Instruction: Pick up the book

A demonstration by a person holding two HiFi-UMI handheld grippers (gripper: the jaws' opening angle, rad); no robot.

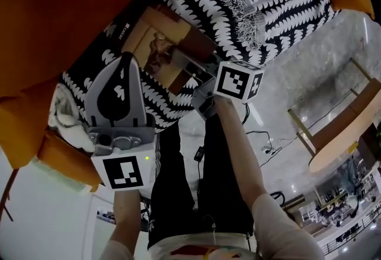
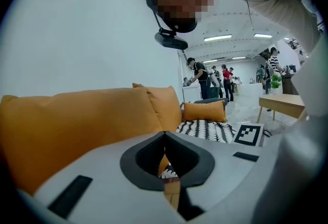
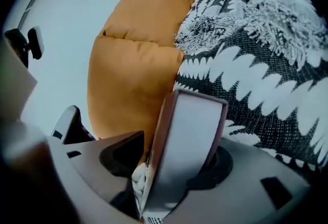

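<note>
Hardly any print can be read. On the book [image 1: 158,44], a short white word stands on the dark strip at the end farthest from the right gripper's [image 1: 196,83] jaws. It seems to begin "Coll"; the rest is too small to tell. In the right gripper view, a scrap of fine print shows at the book's edge, right between those jaws, and it is unreadable. Behind the jaws, the right gripper's cube [image 1: 238,80] and the left gripper's [image 1: 128,58] cube [image 1: 122,171] carry black-and-white square markers: patterns only, with no letters or numbers.
</note>
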